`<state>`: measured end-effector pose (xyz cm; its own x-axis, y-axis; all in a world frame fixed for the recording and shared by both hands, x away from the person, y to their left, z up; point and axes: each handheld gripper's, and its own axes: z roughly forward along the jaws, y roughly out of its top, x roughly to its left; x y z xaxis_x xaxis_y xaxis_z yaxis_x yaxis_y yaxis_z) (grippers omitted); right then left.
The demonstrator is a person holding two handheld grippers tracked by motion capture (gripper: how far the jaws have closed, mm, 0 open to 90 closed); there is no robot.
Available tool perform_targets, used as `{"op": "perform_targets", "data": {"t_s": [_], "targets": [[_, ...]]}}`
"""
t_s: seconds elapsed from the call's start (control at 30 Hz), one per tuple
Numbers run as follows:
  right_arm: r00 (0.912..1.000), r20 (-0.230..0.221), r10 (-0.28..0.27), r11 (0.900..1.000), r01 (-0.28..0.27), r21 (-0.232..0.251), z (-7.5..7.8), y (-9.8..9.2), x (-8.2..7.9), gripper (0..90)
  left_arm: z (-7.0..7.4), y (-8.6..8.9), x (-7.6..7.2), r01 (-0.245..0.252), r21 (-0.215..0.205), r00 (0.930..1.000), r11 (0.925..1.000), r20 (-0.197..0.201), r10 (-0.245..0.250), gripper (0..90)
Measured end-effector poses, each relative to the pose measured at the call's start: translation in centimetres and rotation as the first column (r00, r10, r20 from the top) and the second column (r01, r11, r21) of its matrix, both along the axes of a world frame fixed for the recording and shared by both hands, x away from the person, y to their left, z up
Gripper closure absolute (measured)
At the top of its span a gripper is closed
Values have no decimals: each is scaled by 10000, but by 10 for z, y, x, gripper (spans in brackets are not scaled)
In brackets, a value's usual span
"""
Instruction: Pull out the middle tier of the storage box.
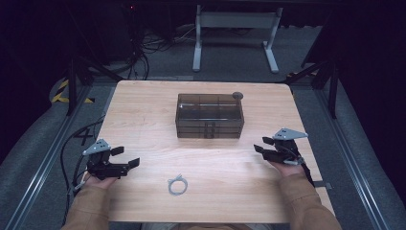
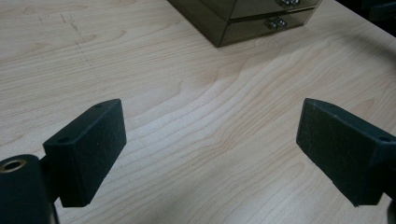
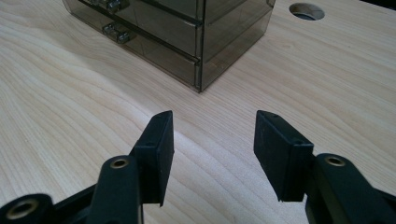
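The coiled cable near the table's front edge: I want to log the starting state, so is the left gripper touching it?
Apart. The high view shows bare wood between the left gripper and the coiled cable, which lies alone on the table.

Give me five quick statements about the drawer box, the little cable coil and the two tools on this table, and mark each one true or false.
1. The drawer box stands in the middle of the table, between the two hands. True.
2. The left tool grips the cable coil. False: its jaws stand open with nothing between them, and the coil lies apart on the table near the front edge.
3. The right tool is open and holds nothing. True.
4. A drawer of the box is pulled out. False: the drawer fronts sit flush with the box.
5. A round hole is in the tabletop beyond the box's far right corner. True.
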<state>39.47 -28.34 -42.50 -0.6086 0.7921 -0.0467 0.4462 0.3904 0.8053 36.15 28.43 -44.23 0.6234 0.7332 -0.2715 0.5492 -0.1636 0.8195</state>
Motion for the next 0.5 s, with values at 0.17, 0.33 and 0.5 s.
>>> {"op": "perform_targets", "data": {"t_s": [0.17, 0.33, 0.5], "targets": [[9998, -144, 157, 9999, -157, -8, -2, 0, -2, 485, 0, -3, 3, 77, 29, 10000, 10000, 2, -77, 91], [9997, -60, 257, 9997, -258, -57, 0, 1, -4, 483, 0, -4, 4, 117, -8, 9999, 9999, 5, -117, 92], [9989, 11, 464, 9988, -464, -137, 3, 7, -6, 483, 0, -3, 5, 126, -32, 9999, 9999, -59, -126, 91]]}}
